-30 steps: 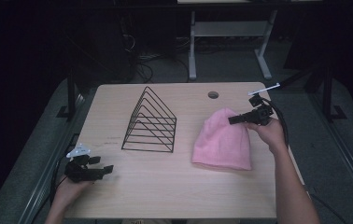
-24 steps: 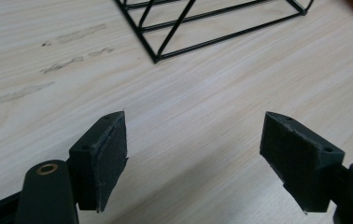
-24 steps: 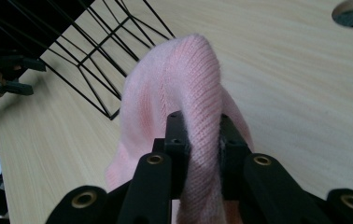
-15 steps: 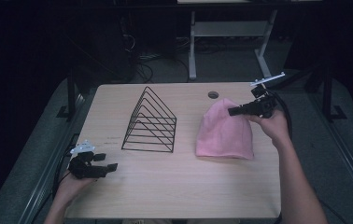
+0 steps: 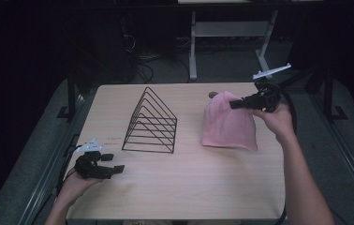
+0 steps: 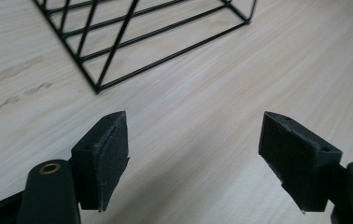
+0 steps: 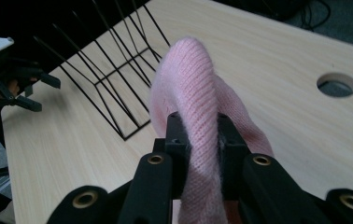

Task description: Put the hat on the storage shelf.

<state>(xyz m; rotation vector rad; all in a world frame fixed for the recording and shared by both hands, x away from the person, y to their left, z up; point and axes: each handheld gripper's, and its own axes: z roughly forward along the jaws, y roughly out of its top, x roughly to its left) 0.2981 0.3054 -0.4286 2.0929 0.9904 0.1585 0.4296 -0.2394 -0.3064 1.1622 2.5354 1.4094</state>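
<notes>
A pink knitted hat [image 5: 226,124] hangs by its top from my right gripper [image 5: 235,104], its lower edge still touching the table at the right. In the right gripper view the jaws are shut on a fold of the pink hat [image 7: 198,100], which bulges up between them. A black wire rack [image 5: 151,123], triangular in shape, stands at the table's middle. My left gripper [image 5: 115,165] hovers near the front left corner, open, with bare wood between its pads [image 6: 104,154]. The black wire rack [image 6: 132,42] lies just beyond those jaws.
The light wooden table [image 5: 184,183] has a round cable hole [image 7: 337,85] at its far right, behind the hat. Dark floor, cables and a white desk frame [image 5: 226,33] lie beyond the far edge.
My right gripper has risen, pulling the hat from lying flat to hanging upright. The left gripper has lifted a little and shifted slightly.
</notes>
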